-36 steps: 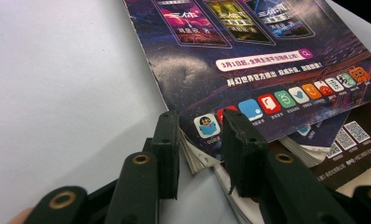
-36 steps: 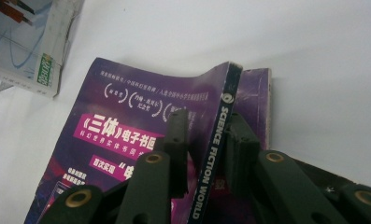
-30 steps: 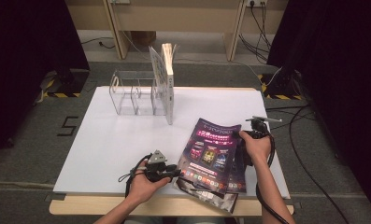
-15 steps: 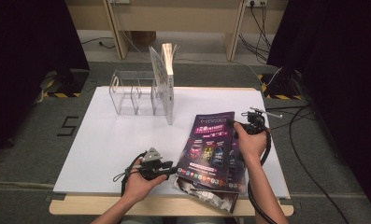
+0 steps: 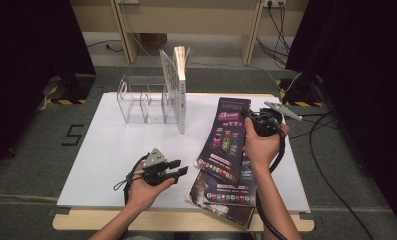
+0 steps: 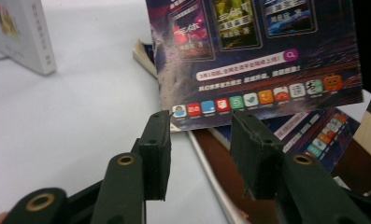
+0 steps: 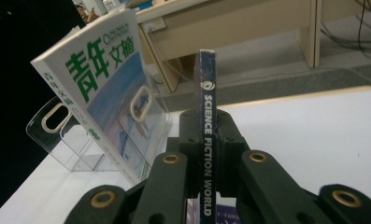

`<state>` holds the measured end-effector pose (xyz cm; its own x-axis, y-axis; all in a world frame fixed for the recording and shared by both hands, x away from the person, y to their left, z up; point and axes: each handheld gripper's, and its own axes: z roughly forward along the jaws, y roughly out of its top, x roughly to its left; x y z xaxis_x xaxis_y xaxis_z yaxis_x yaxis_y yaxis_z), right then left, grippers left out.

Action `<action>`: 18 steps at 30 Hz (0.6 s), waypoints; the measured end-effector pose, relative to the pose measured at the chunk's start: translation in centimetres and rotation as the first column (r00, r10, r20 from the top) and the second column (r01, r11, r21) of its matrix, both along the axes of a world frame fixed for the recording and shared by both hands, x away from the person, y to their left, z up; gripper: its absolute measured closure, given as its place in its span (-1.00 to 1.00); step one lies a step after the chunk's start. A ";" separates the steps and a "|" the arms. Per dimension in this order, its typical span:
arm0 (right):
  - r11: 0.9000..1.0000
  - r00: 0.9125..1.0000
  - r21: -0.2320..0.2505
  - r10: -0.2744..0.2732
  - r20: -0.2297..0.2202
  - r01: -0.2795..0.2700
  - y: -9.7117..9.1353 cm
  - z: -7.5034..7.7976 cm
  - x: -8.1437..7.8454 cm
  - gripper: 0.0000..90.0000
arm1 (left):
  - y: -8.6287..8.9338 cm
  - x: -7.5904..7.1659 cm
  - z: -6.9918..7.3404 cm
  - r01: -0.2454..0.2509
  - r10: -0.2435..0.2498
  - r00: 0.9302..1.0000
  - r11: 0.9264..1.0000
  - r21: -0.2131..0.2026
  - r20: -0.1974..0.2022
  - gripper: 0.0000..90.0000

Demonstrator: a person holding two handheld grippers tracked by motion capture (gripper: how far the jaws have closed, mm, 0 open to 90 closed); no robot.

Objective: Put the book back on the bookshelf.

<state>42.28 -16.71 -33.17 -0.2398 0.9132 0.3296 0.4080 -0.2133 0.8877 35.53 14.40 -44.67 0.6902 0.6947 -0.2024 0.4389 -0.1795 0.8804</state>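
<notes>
Lifted off the stack, the magazine [image 5: 226, 137] hangs pinched in right tool [image 5: 253, 121]; left tool [image 5: 178, 167] just spread, empty

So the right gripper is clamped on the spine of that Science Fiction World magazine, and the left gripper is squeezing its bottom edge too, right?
Not quite. The right gripper does clamp the magazine by its spine, but the left gripper is not squeezing it: the left gripper view shows its jaws open, just short of the bottom edge.
</notes>
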 end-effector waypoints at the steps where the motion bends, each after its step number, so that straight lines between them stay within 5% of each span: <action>1: 1.000 1.000 -0.009 -0.003 0.015 0.003 0.2 0.3 0.0 0.89 | -0.1 0.1 0.2 0.000 0.000 1.000 1.000 -0.002 0.005 0.29; 11: 0.998 0.992 -0.040 -0.044 0.115 0.049 2.2 2.8 0.3 0.89 | -1.3 1.1 3.4 0.013 -0.012 0.997 1.000 -0.019 0.071 0.28; 18: 0.996 0.989 -0.063 -0.055 0.137 0.064 3.4 3.5 0.9 0.89 | -2.5 1.9 5.4 0.025 -0.022 0.993 0.999 -0.023 0.113 0.28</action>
<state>43.16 -13.34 -29.63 -0.2226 0.9461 0.2353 0.2720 -0.1716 0.9469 37.38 11.87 -39.29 0.7256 0.6740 -0.1387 0.3326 -0.1669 0.9282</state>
